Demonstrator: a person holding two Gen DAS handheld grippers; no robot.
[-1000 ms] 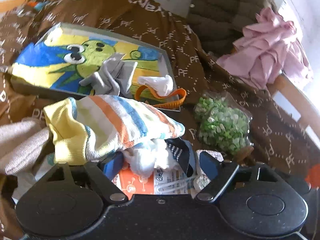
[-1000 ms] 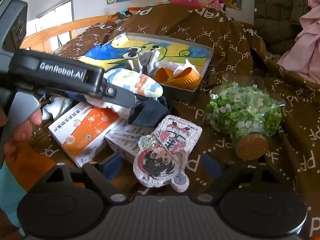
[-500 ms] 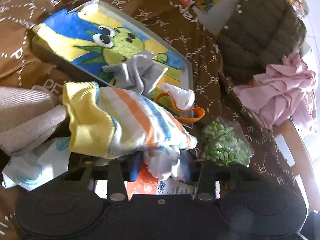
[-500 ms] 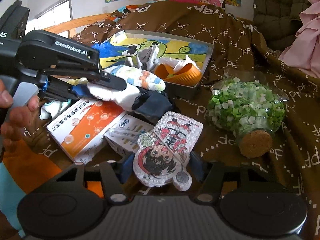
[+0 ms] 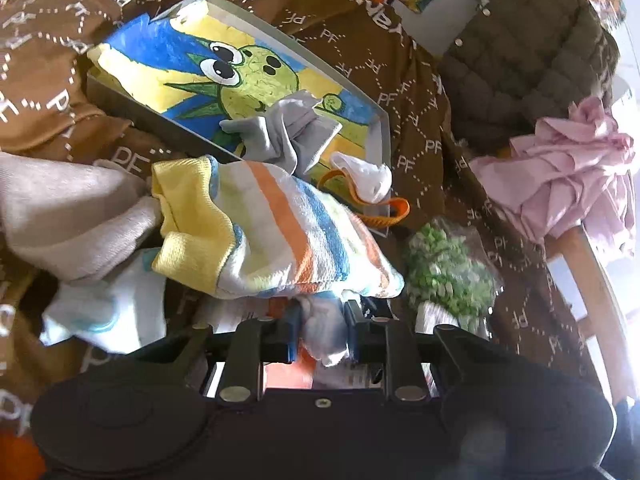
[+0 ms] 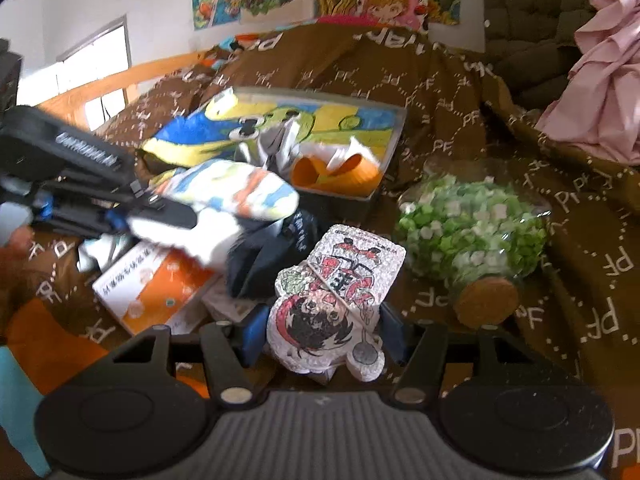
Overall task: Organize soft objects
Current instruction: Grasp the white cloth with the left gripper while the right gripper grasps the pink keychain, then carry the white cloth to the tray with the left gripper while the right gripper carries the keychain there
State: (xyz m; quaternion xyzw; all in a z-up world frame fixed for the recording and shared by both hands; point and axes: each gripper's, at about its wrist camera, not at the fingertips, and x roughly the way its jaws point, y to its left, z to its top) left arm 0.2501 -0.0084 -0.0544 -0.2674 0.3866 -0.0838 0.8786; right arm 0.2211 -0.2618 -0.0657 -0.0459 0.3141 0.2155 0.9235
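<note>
My left gripper (image 5: 320,336) is shut on a white sock (image 5: 324,338) under a striped yellow, orange and blue sock (image 5: 272,236); both hang lifted over the bed, as the right wrist view shows (image 6: 236,196). A shallow tray with a green cartoon picture (image 5: 372,136) holds a grey cloth (image 5: 288,132), a white sock (image 5: 370,180) and an orange band (image 5: 384,216). My right gripper (image 6: 324,334) has closed on a flat glittery cartoon-figure pouch (image 6: 336,300) lying on the brown blanket.
A corked jar of green and white pieces (image 6: 472,232) lies right of the pouch. An orange-and-white box (image 6: 156,288) and a dark sock (image 6: 272,248) lie to the left. A beige cloth (image 5: 72,216), pink garment (image 5: 568,180) and quilted cushion (image 5: 520,60) surround.
My left gripper closed on the white sock and lifted it with the striped sock toward the tray. My right gripper closed around the cartoon pouch.
</note>
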